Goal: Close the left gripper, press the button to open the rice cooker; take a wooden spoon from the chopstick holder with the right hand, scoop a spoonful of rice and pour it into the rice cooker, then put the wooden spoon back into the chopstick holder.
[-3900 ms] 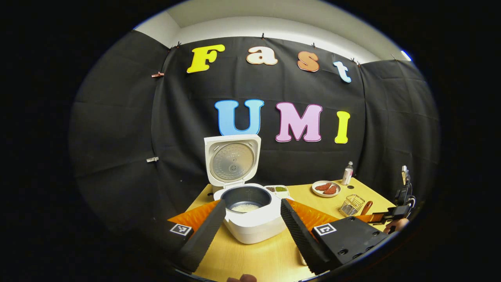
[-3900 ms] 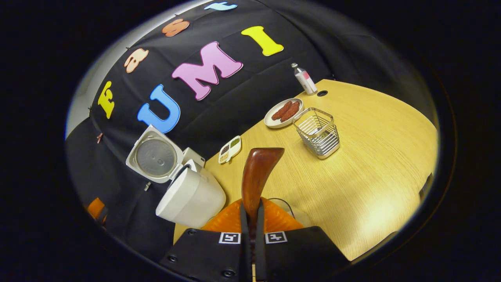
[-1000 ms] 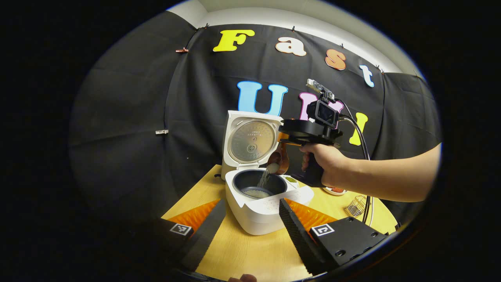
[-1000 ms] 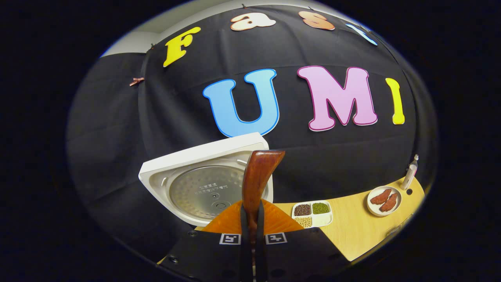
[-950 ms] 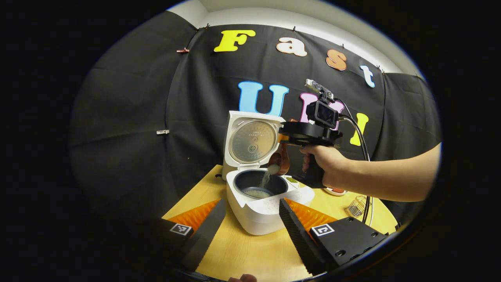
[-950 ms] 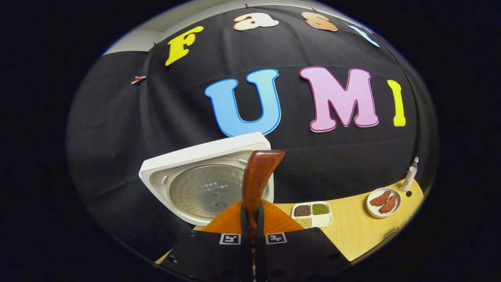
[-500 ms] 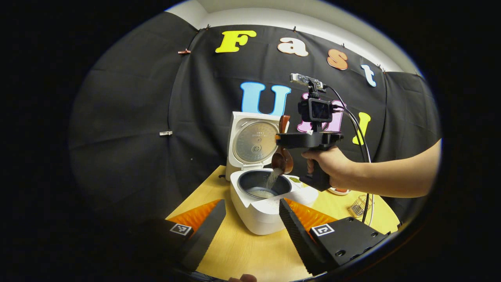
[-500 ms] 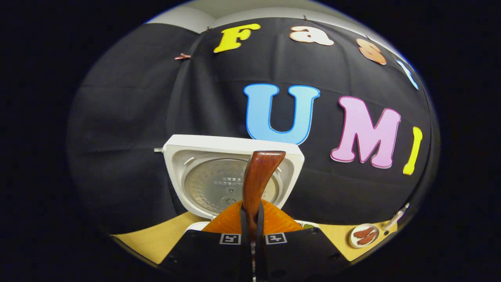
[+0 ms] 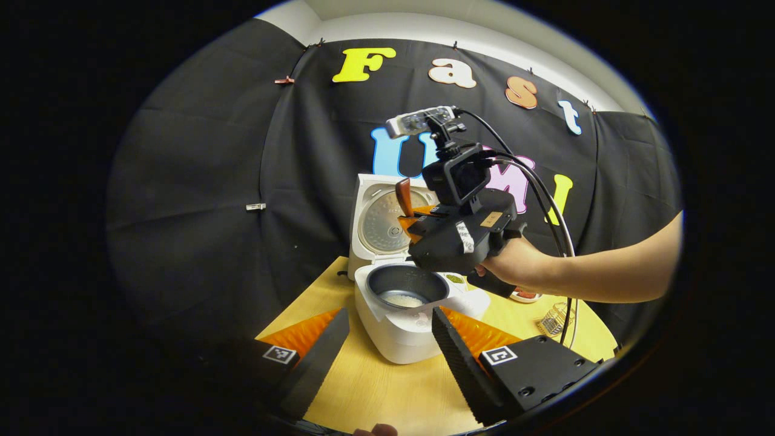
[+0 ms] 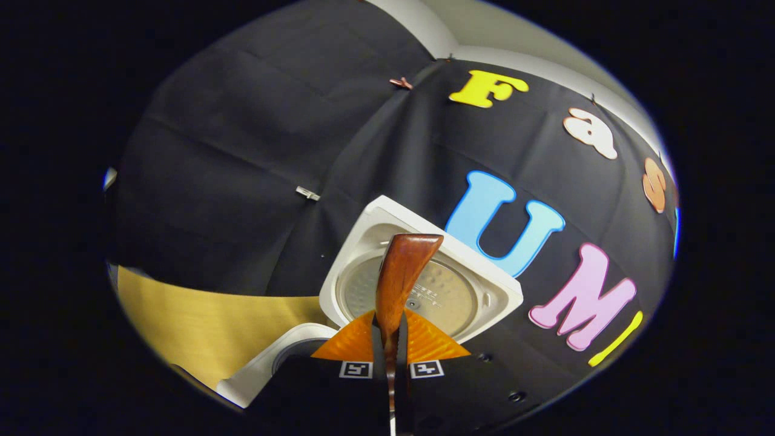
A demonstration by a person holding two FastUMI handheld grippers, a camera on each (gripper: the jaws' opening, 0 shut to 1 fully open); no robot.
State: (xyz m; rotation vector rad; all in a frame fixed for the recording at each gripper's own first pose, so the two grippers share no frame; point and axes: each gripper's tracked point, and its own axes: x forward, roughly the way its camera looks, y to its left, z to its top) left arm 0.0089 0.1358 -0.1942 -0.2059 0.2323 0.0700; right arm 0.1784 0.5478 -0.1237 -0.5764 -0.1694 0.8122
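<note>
A: Wooden spoon (image 10: 396,284) — where is it, and what has hold of it?

B: The right gripper (image 10: 392,348) pinches it. In the right gripper view both fingers are pressed against the spoon's handle, which rises straight up between them and ends in a flat brown tip.

A: And seen from the other side?

B: In the left gripper view the right gripper (image 9: 418,219) hangs in the air above the rice cooker (image 9: 405,312), tilted, with the handle tip of the wooden spoon (image 9: 403,197) sticking up on its far left side. A hand (image 9: 519,266) grips it from the right, a bare forearm reaching in from the right edge. The spoon's bowl is hidden behind the gripper body.

A: What about the left gripper?

B: The left gripper (image 9: 387,339) sits low and near, its fingers spread wide apart, holding nothing. The cooker's front shows between them.

A: Describe the cooker.

B: It is white and stands on a yellow wooden table (image 9: 387,393). Its lid (image 9: 381,221) stands open and upright at the far side. The dark inner pot (image 9: 407,289) has a small layer of white rice (image 9: 403,299) at the bottom.

A: Anything else on the table?

B: To the right, beyond the hand, a wire chopstick holder (image 9: 552,320) stands well apart from the cooker. A plate's edge (image 9: 522,297) peeks out below the hand, between the two.
</note>
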